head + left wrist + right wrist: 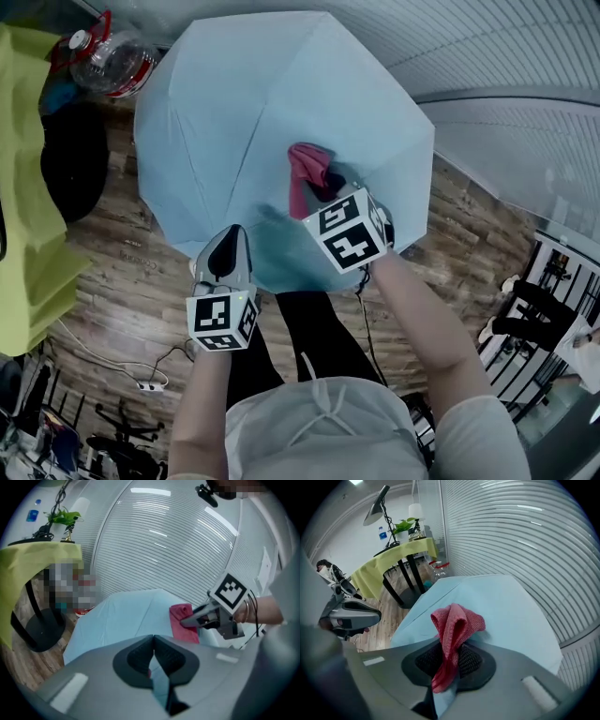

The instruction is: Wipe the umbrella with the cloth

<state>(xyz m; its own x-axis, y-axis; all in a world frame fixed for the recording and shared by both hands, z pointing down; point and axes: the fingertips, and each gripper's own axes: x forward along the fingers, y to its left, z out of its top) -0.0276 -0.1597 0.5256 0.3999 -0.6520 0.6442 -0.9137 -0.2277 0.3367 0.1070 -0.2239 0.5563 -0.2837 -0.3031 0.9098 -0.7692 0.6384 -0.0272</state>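
Light blue umbrella (244, 103) is open and sitting low over the wood floor (122, 291), right in front of the person; right gripper (450, 660) is clamped on a bunched red cloth (454, 625), which is pressed onto the top of the canopy near the closer edge; left gripper (153, 653) is pinched shut on the umbrella fabric at that near rim; water bottle (108, 61) sits on the floor past the far side.

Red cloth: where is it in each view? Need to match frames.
Head view: red woven cloth at centre, on the light blue fabric umbrella, at the tips of the right gripper.
Left gripper view: cloth right of centre.
Right gripper view: cloth centre, clamped in its jaws.
Shared landmark: the umbrella.
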